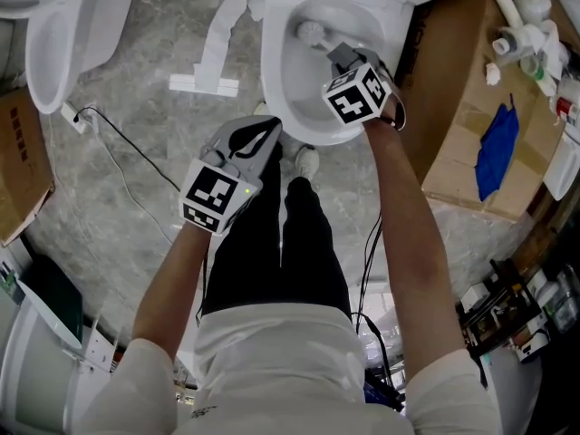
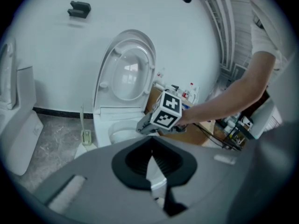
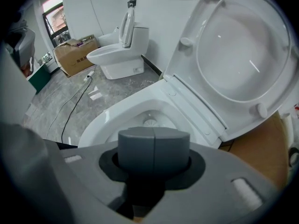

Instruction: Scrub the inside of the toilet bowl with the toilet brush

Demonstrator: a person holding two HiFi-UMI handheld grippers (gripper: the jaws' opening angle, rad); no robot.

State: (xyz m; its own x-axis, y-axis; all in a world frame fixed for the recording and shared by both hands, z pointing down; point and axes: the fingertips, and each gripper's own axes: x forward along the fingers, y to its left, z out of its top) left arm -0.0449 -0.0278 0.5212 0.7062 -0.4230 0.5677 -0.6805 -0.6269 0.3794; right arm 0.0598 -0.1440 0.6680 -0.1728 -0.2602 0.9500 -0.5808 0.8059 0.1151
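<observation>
The white toilet bowl (image 1: 288,80) stands open at the top centre of the head view, its lid (image 3: 243,55) raised. Inside the bowl lies the white head of the toilet brush (image 1: 311,32), which also shows beyond the jaws as the brush head (image 3: 150,122) in the right gripper view. My right gripper (image 1: 344,59) reaches over the bowl's near rim, shut on the toilet brush; the handle is hidden behind its grey pads (image 3: 140,148). My left gripper (image 1: 265,136) hangs in front of the bowl over the floor, shut and holding nothing.
A second toilet (image 1: 54,34) stands at the far left. A cardboard box (image 1: 458,143) to the right of the bowl carries a blue cloth (image 1: 497,148) and bottles (image 1: 526,25). A black cable (image 1: 127,161) and a white bracket (image 1: 213,62) lie on the grey floor.
</observation>
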